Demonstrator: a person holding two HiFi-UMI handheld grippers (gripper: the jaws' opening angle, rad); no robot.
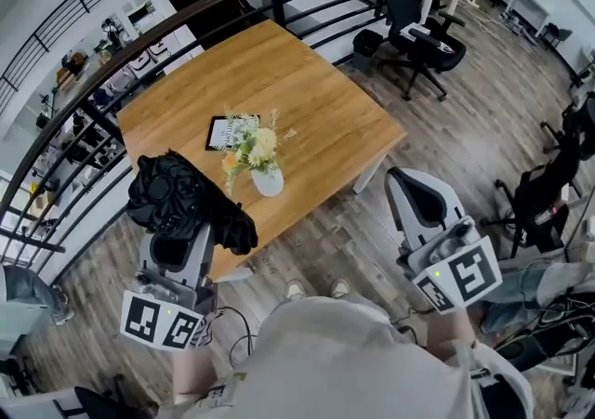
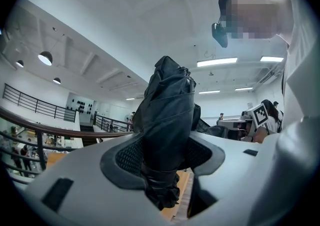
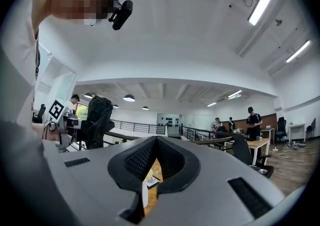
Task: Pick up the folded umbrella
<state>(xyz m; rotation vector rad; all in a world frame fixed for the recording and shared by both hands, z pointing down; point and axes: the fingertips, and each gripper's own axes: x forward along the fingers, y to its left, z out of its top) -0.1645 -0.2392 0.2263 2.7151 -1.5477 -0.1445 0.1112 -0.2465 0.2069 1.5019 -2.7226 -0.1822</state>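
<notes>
The folded umbrella is a black, crumpled bundle held upright between the jaws of my left gripper, just off the near left edge of the wooden table. In the left gripper view the umbrella fills the gap of the left gripper, and both pads press on its lower part. My right gripper hangs over the floor to the right of the table with its jaws together and nothing between them. The right gripper view shows that gripper closed and the umbrella far off at the left.
On the table stand a white vase of flowers and a dark framed card. A black railing curves behind the table. A black office chair stands at the back right, and more chairs at the right.
</notes>
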